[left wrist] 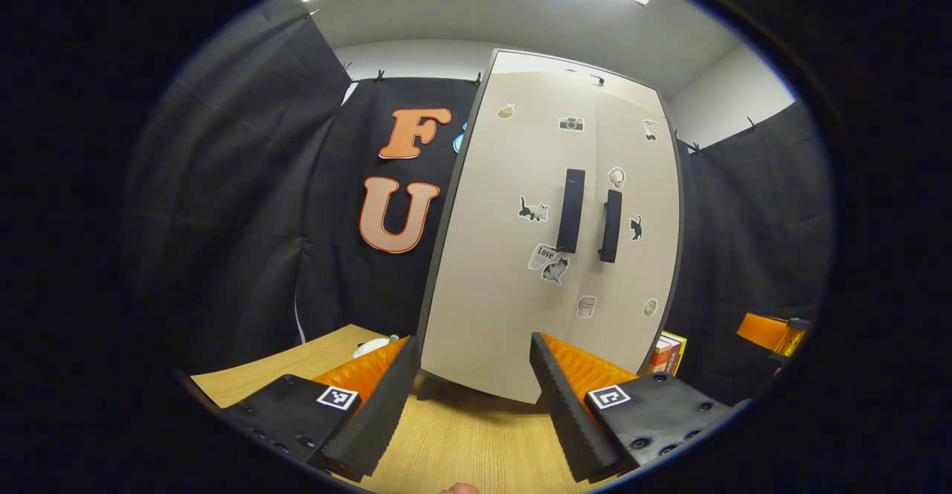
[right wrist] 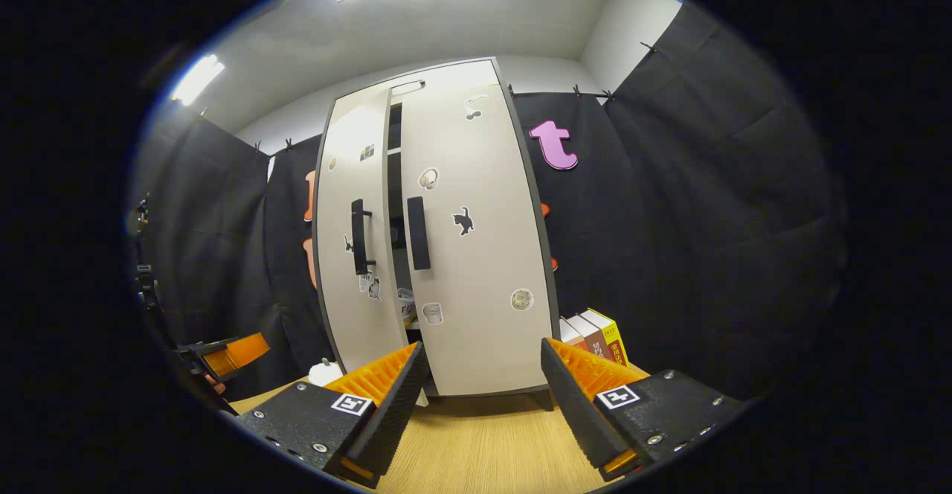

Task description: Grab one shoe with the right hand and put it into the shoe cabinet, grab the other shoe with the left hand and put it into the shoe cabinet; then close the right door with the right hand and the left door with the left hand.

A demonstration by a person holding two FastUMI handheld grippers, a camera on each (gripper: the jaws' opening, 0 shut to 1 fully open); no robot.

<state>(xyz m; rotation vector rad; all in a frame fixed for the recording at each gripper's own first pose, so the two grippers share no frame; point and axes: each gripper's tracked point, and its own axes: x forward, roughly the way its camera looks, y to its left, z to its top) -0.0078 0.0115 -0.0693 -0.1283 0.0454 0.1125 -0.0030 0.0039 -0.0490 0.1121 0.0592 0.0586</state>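
On the wooden table [left wrist: 476, 434], both released hand-held grippers [left wrist: 472, 397] [right wrist: 483, 405] face the shoe cabinet [right wrist: 446, 256].

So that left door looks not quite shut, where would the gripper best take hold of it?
By its handle, the upright dark bar on the left door, or just push the door's flat front. Come straight from the front with the left gripper, jaws open either side of the bar: it stands proud of the panel, and the door sits slightly ajar.

left gripper [left wrist: 470, 382]: jaws apart, nothing held, above desk | right gripper [right wrist: 483, 390]: jaws apart, nothing held, above desk
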